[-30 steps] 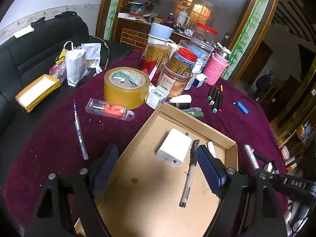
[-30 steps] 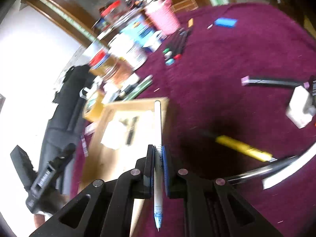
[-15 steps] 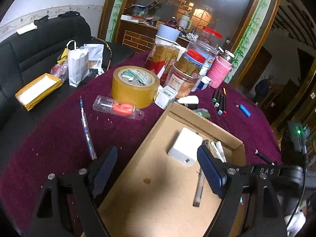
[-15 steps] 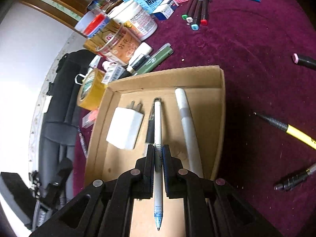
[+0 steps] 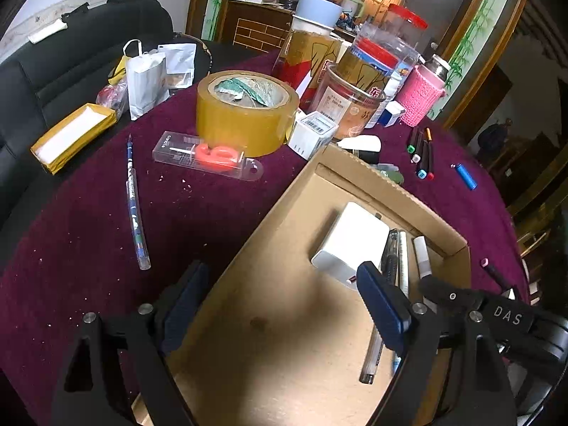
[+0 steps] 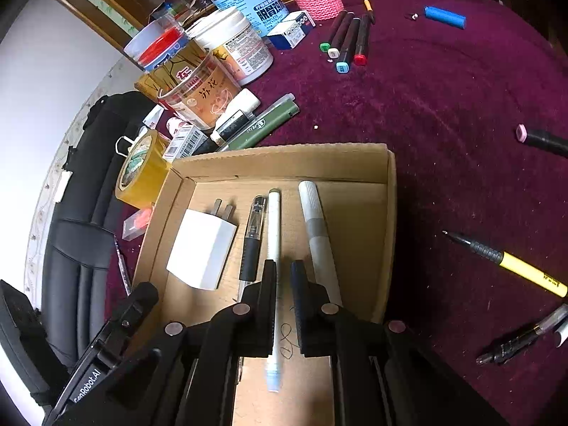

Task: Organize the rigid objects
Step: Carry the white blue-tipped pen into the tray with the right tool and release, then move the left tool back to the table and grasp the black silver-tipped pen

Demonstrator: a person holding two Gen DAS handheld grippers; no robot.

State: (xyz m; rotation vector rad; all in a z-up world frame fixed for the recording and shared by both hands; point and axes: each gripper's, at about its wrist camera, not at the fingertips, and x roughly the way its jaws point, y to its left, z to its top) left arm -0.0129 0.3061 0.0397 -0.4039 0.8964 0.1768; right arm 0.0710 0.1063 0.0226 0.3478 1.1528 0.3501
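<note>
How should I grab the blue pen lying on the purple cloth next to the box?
Take the blue pen around its middle, coming straight down from above with the jaws across its thin barrel. It lies flat and alone on the cloth, so both long sides are free.

Inside the shallow brown cardboard box (image 6: 388,191), the strip along its right wall lies bare, as does the near floor. Its left half is taken by a white plug adapter (image 6: 202,248) and pens. Beyond the box's far wall, jars and a tape roll (image 5: 245,113) crowd.
</note>
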